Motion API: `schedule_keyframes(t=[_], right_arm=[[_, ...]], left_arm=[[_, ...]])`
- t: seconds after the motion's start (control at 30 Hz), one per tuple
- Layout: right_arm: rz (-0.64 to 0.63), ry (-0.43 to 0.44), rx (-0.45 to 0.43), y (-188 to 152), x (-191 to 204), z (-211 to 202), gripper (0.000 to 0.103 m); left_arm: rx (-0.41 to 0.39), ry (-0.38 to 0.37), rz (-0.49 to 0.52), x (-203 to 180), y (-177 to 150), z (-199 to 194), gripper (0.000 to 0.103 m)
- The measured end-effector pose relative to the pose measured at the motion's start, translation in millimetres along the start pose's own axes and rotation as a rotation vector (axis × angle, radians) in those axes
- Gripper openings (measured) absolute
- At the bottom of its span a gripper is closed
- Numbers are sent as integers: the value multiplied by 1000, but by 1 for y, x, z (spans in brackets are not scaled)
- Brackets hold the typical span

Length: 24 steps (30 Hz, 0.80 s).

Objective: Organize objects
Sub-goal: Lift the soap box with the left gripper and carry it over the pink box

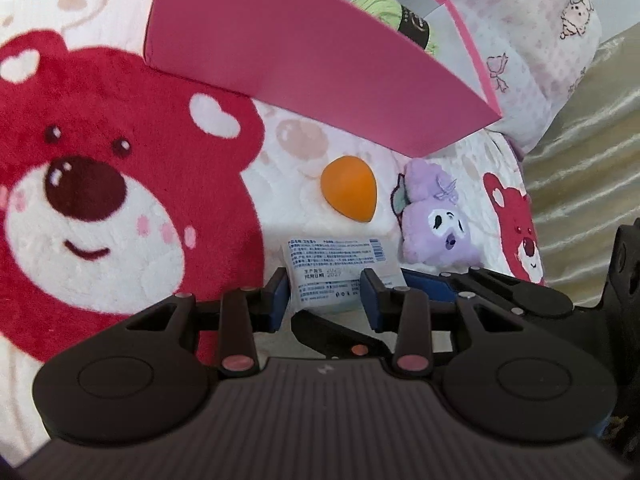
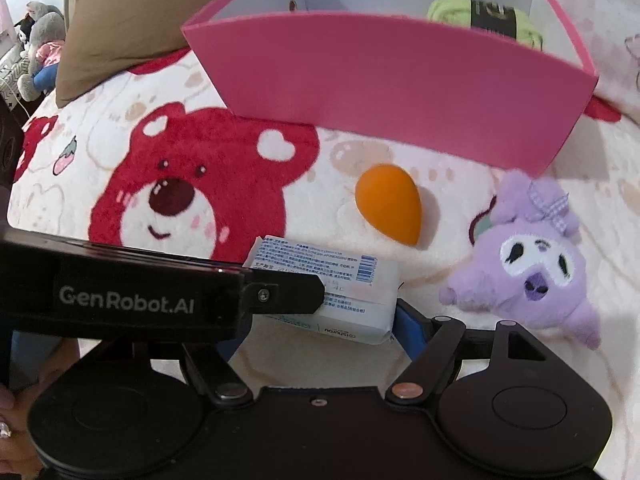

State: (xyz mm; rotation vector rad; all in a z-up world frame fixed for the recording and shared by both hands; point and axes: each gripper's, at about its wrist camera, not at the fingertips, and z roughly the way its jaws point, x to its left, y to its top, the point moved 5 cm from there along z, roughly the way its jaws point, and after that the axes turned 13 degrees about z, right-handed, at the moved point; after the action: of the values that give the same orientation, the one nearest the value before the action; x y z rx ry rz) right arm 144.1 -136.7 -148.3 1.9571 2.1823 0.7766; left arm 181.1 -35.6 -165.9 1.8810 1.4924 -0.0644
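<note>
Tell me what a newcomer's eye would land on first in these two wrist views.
First, the big pink box standing at the back of the bear-print blanket, with a green yarn ball inside it. Next, the orange egg-shaped sponge and the purple plush toy lying in front of the box, apart from each other. Nearest, the white wipes packet sits between the left gripper's blue pads.

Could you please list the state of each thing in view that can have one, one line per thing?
Left gripper: fingers on either side of the wipes packet, grip unclear.
Right gripper: open, one blue finger beside the packet.
Wipes packet: flat on the blanket, printed side up.
Pink box: open-topped, upright.
Green yarn: inside the box.
Orange sponge: on its side, outside the box.
Purple plush: on the blanket, outside the box.
</note>
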Motion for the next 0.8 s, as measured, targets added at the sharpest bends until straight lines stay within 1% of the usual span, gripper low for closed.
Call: schedule_keyframes(t=[0.1, 0.23, 0.37, 0.43, 0.5, 0.6, 0.73, 0.8], right_arm=[[1, 13, -8, 1, 6, -6, 80], [6, 45, -26, 3, 10, -19, 81], [23, 76, -57, 4, 14, -35, 81], [7, 77, -91, 5, 19, -46, 81], [-27, 73, -133, 5, 26, -57, 82], [-85, 63, -197, 3, 36, -72, 85], [-46, 93, -242, 4, 40, -88, 88], [-73, 73, -266, -1, 45, -91, 88]], left_arm=[[-20, 21, 18, -4, -1, -11, 36], [-40, 19, 31, -9, 0, -28, 36], [-75, 21, 66, -19, 4, -48, 36], [-95, 13, 77, -23, 6, -59, 37], [-110, -7, 63, -24, 8, -69, 37], [-124, -20, 45, -26, 6, -80, 37], [-136, -50, -8, -28, 1, -88, 38], [-140, -33, 18, -32, -1, -90, 38]])
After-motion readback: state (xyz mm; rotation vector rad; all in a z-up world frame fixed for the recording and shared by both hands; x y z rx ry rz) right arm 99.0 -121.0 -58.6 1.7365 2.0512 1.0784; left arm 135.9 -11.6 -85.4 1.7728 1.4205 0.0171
